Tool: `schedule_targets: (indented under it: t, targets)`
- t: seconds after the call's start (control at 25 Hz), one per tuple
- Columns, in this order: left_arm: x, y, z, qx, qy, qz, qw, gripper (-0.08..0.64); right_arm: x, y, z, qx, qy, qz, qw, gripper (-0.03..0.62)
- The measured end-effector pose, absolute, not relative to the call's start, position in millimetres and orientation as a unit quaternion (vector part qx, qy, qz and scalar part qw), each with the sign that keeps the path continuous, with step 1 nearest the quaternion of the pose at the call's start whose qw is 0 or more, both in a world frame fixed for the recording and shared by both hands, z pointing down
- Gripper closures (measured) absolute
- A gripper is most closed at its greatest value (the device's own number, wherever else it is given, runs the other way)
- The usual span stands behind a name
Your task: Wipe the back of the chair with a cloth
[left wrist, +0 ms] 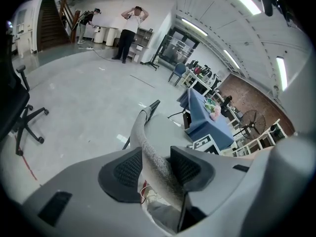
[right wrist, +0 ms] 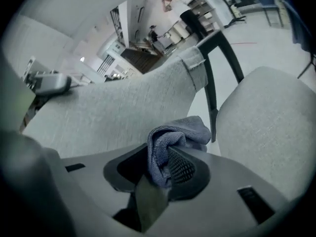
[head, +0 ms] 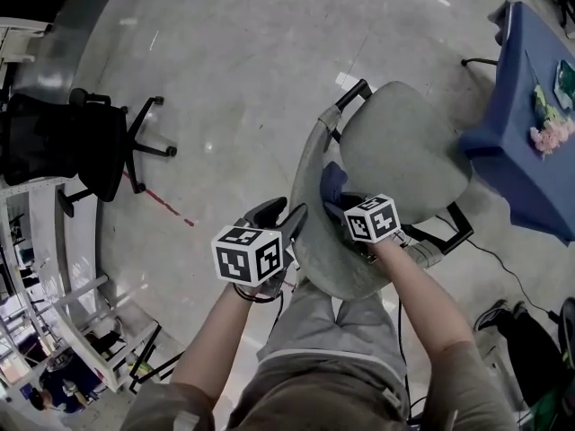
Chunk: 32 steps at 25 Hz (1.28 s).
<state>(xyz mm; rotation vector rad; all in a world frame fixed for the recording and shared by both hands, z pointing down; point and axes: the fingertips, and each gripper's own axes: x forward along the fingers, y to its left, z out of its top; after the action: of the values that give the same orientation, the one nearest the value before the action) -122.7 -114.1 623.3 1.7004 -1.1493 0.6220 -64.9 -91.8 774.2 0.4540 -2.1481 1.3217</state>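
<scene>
Head view, right tool grips half-hidden cloth, left tool clamps chair back

In the head view the cloth shows only a blue corner; the rest hides behind the right gripper. The chair covers most of its own legs. At 3 o'clock the blue table runs off the edge.
</scene>
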Motion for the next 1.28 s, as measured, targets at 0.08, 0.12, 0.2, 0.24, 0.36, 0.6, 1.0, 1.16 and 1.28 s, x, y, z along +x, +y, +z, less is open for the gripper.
schedule_targets:
  t: [0.08, 0.12, 0.2, 0.24, 0.36, 0.6, 1.0, 1.16, 1.28]
  targets:
    - [-120.8, -115.0, 624.2, 0.698, -0.471, 0.259, 0.474, 0.381, -45.2, -59.8, 775.7, 0.111, -0.804, 0.475, 0.339, 0.463]
    - [-120.2, -114.8, 624.6, 0.698, -0.471, 0.262, 0.471, 0.391, -32.5, -43.0, 776.2, 0.082, -0.802, 0.465, 0.366, 0.462]
    - [-119.6, -114.2, 625.2, 0.701, -0.469, 0.268, 0.466, 0.396, -1.2, -11.3, 775.8, 0.028, -0.794, 0.434, 0.424, 0.463]
    - [-119.3, -114.2, 625.3, 0.702, -0.467, 0.269, 0.466, 0.396, 16.7, 2.0, 774.9, 0.005, -0.788, 0.416, 0.454, 0.462]
    - [-119.2, -114.4, 625.5, 0.703, -0.463, 0.268, 0.47, 0.394, 72.5, 26.1, 770.5, -0.036, -0.759, 0.387, 0.522, 0.463]
    - [-117.3, -114.2, 627.3, 0.703, -0.46, 0.264, 0.475, 0.394, 150.8, 18.5, 780.2, 0.012, -0.709, 0.369, 0.601, 0.465]
    - [-114.9, -116.5, 627.6, 0.695, -0.473, 0.239, 0.486, 0.397, 0.1, -13.3, 766.5, 0.025, -0.77, 0.408, 0.489, 0.468]
    - [-113.6, -117.0, 628.3, 0.693, -0.475, 0.238, 0.487, 0.403, -60.2, -83.7, 750.6, 0.081, -0.803, 0.424, 0.412, 0.468]
    - [-113.3, -117.5, 628.3, 0.694, -0.476, 0.235, 0.486, 0.402, -82.7, -155.4, 739.9, 0.173, -0.824, 0.418, 0.342, 0.465]
